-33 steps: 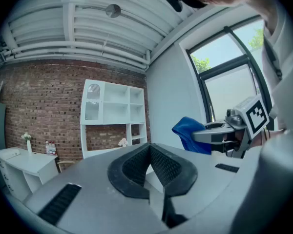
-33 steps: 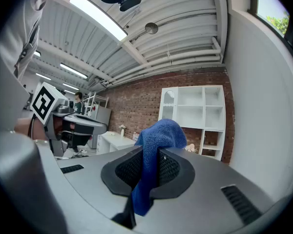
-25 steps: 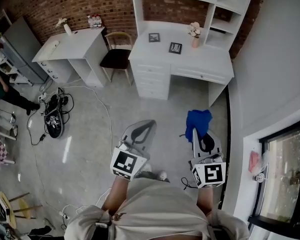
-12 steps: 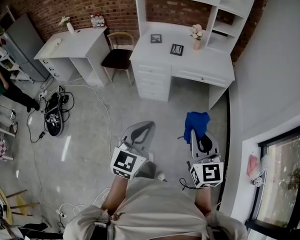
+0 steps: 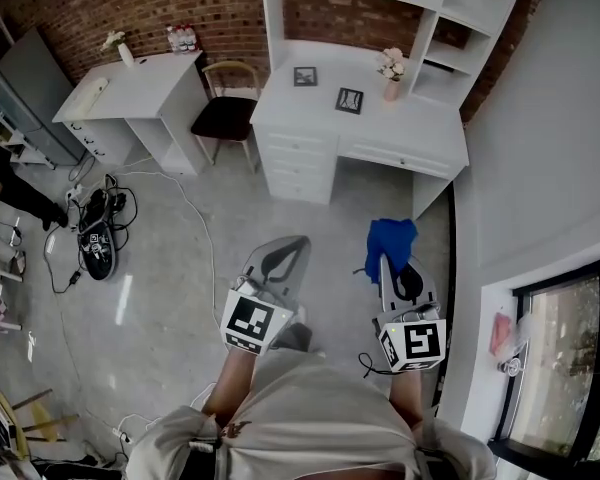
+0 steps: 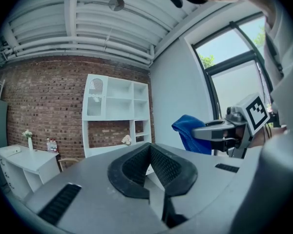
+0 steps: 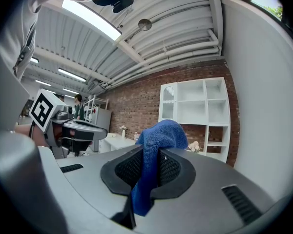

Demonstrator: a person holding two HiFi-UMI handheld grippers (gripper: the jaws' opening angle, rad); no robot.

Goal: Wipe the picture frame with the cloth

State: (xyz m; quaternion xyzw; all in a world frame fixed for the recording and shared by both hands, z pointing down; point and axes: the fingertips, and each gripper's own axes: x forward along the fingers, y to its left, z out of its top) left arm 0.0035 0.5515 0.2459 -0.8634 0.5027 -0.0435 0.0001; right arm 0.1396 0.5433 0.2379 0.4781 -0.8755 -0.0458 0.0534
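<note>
Two small picture frames lie on the white desk [image 5: 400, 128] far ahead, one [image 5: 305, 76] near the hutch and one [image 5: 349, 100] nearer the front. Both grippers are held over the floor, well short of the desk. My right gripper [image 5: 385, 260] [image 7: 150, 155] is shut on a blue cloth [image 5: 392, 238] [image 7: 158, 135], which bulges above the jaws and hangs below them. My left gripper [image 5: 300, 244] [image 6: 149, 152] is shut with nothing in it. The cloth [image 6: 188, 130] also shows at the right of the left gripper view.
A pink vase of flowers [image 5: 388, 70] stands on the desk right of the frames. A chair [image 5: 228, 113] and a second white desk [image 5: 140, 83] stand to the left. Cables and a bag [image 5: 95, 238] lie on the floor at left. A window [image 5: 560, 348] is at right.
Both grippers keep their places in the head view and the cloth stays gripped. The room has drifted slightly left in the picture.
</note>
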